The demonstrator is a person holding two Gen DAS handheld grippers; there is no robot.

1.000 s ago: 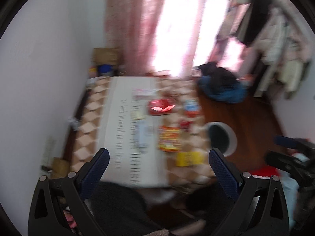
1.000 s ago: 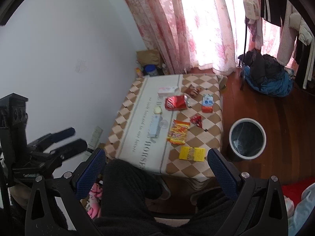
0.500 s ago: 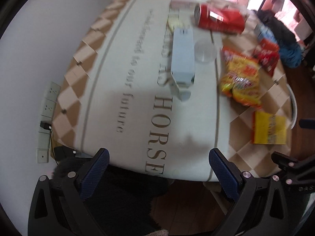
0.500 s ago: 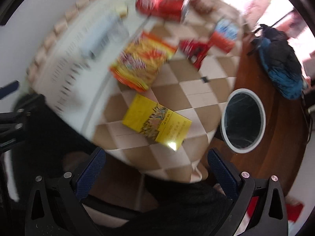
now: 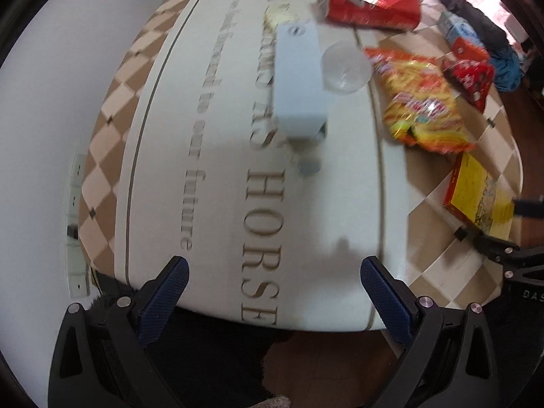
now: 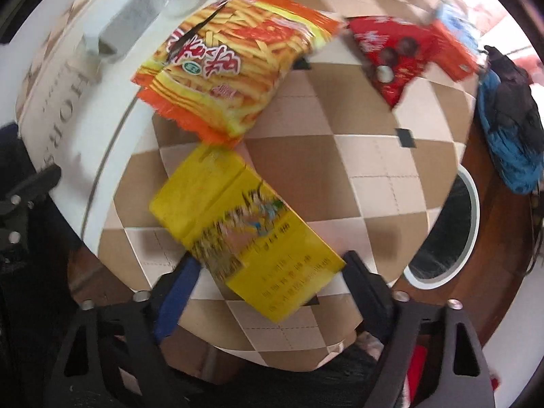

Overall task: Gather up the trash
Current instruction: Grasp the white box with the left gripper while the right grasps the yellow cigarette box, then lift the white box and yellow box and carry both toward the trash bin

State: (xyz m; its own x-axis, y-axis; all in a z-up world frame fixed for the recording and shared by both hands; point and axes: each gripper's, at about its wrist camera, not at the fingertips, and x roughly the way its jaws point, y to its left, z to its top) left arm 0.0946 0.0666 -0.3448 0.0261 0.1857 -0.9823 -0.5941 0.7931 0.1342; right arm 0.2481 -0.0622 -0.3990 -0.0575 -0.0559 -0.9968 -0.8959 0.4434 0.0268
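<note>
At nine o'clock over the white strip of the counter (image 5: 190, 142), the left gripper (image 5: 272, 268) hovers with jaws wide and empty, the pale blue box (image 5: 299, 81) lying ahead at twelve. Toward three o'clock, the right gripper (image 6: 268, 272) has its wide jaws straddling the near end of the yellow box (image 6: 244, 227), not yet pinching, with the fries packet (image 6: 231, 64) just beyond and the bin (image 6: 445, 234) off the counter edge at three. The grasp would probably go best if the jaws settle lower around the box's narrow sides before pinching.
</note>
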